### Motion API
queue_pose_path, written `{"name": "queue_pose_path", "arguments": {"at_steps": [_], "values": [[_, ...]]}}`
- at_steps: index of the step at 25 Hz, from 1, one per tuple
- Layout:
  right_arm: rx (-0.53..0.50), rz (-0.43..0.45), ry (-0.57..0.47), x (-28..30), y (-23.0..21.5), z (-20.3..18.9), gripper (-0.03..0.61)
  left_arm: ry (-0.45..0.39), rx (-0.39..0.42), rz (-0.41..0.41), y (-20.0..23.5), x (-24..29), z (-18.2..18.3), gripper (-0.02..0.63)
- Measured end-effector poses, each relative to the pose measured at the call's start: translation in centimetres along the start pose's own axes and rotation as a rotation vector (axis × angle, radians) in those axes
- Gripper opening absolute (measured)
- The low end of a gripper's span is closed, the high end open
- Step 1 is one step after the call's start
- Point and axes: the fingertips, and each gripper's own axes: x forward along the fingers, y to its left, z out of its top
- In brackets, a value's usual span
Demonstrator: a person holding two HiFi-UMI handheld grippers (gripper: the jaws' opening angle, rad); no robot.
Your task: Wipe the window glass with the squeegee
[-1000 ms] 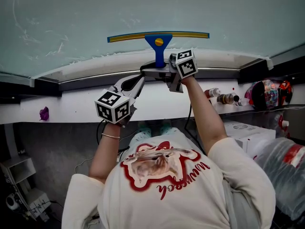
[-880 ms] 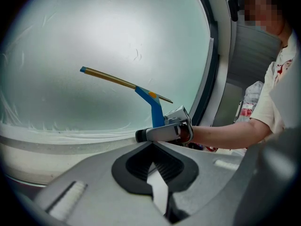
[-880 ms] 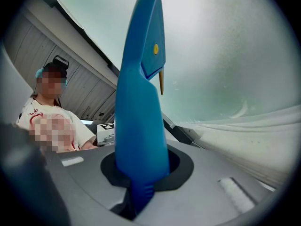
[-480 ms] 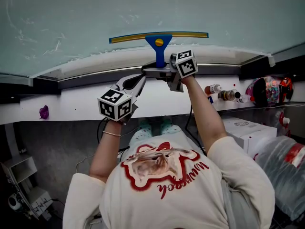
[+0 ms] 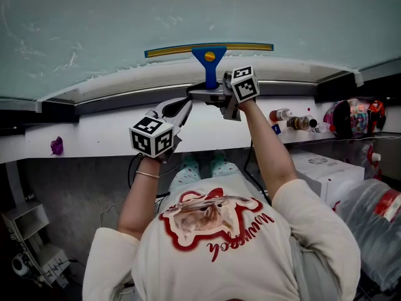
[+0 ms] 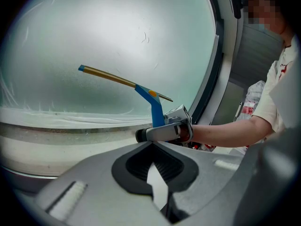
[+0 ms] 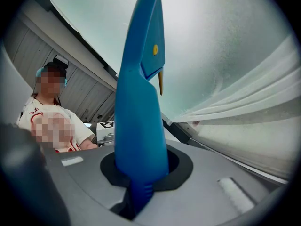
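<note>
a frosted, streaked window glass fills the background above a white sill. one squeegee stands against the pane. its blue handle is clenched in the right tongs, whose jaws have just been opening a little, with the handle between them and the pads on it. the yellow-edged blade lies just beyond those tongs, up the glass, its long axis running side to side, crosswise to the handle. the blade sits close above the sill, so the downward stroke appears near its lower end. the left tongs, closed on nothing, hang just beside and below-left of the right tongs, clear of the squeegee; the right hand is the nearer. count: one squeegee, one pane, two tongs, only one of them loaded.
</note>
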Motion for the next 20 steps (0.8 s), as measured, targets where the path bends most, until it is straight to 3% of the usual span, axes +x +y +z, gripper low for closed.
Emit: {"name": "queue_pose_path", "arguments": {"at_steps": [20], "values": [[0.096, -0.007, -0.015, -0.3, -2.5, -3.1, 0.064, 0.026, -0.066, -0.005, 1.1, 1.4, -3.4, 0.006]]}}
